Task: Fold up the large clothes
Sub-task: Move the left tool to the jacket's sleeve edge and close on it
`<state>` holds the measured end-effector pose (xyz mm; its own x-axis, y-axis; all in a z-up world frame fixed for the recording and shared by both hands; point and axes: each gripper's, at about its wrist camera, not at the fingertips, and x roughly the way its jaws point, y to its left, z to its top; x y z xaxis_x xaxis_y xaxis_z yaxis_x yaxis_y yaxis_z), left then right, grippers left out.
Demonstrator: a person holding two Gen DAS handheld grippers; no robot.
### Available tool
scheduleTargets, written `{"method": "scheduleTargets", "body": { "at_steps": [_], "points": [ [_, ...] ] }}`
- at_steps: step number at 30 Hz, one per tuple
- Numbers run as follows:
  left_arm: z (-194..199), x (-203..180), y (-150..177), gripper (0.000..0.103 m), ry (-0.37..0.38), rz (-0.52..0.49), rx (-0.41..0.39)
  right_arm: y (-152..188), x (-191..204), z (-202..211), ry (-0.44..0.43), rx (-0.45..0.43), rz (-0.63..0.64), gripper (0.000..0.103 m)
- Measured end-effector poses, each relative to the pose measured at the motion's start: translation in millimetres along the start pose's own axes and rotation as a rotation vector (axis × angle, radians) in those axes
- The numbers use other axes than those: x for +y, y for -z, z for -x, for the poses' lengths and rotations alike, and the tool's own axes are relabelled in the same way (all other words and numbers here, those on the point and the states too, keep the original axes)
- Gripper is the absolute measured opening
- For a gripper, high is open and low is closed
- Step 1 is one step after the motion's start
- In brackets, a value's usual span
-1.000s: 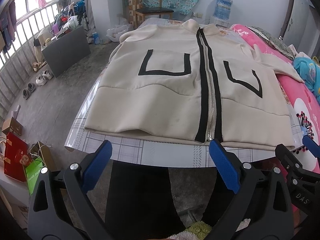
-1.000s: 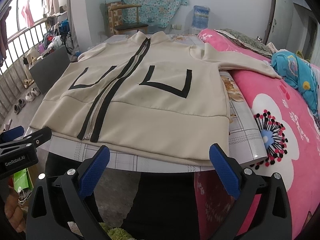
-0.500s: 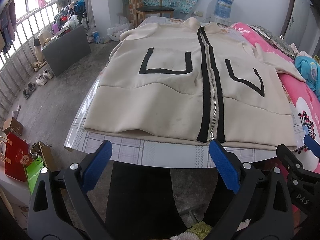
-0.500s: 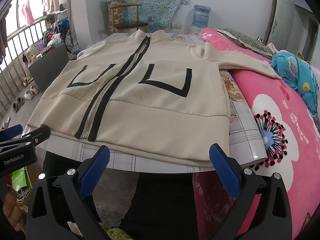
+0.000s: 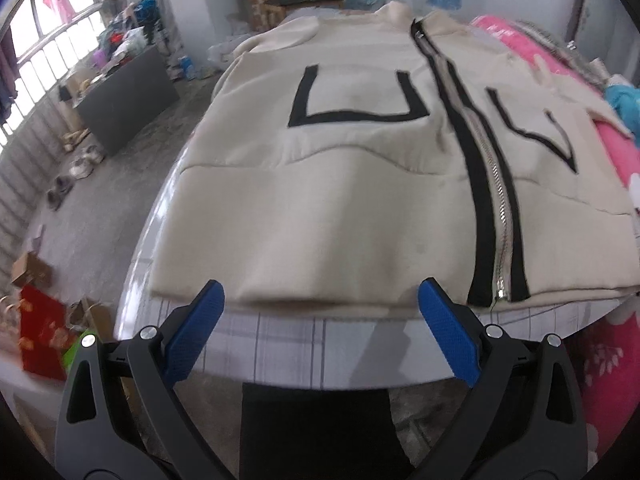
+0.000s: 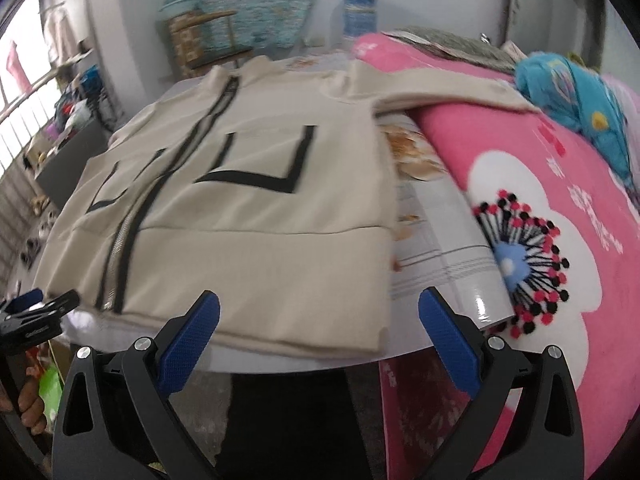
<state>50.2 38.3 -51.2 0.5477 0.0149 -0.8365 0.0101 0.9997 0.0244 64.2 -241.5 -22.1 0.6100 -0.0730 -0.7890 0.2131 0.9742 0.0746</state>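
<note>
A large cream jacket [image 5: 320, 208] with black U-shaped pocket trim and a black-edged silver zipper [image 5: 498, 216] lies flat, front up, on the table [image 5: 320, 344]. Its hem faces me. In the right wrist view the same jacket [image 6: 256, 232] has one sleeve [image 6: 448, 94] stretched over the pink bed. My left gripper [image 5: 320, 312] stands open just short of the hem, left of the zipper, holding nothing. My right gripper [image 6: 318, 314] is open too, over the hem near the jacket's right corner. The left gripper [image 6: 36, 320] shows at the far left of the right wrist view.
A pink flowered bedspread [image 6: 540, 208] borders the table on the right, with a blue bundle [image 6: 576, 96] on it. A wooden chair [image 6: 208, 36] and water jug [image 6: 360, 14] stand behind. Left of the table are bare floor, shoes [image 5: 76, 168], a dark cabinet [image 5: 124, 100] and bags [image 5: 44, 332].
Both grippers have moved forward toward the jacket's hem, so the jacket looks larger and closer. Both stay open. The jacket has not shifted.
</note>
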Motion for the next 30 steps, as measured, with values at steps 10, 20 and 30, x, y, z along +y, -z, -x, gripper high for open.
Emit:
{"method": "scheduleTargets", "body": {
  "at_steps": [10, 20, 30],
  "points": [
    [15.2, 64.6, -8.1, 0.094, 0.061, 0.136, -0.130, -9.0, -30.3, -38.3, -0.034, 0.068, -0.040, 0.085],
    [-15.5, 93.4, -18.3, 0.054, -0.053, 0.194, -0.042, -9.8, -29.1, -48.1, -0.054, 0.087, -0.002, 0.055],
    [-19.8, 82.6, -21.5, 0.032, -0.054, 0.145, -0.048, -9.1, -23.1, -54.2, -0.047, 0.084, 0.036, 0.045]
  ]
}}
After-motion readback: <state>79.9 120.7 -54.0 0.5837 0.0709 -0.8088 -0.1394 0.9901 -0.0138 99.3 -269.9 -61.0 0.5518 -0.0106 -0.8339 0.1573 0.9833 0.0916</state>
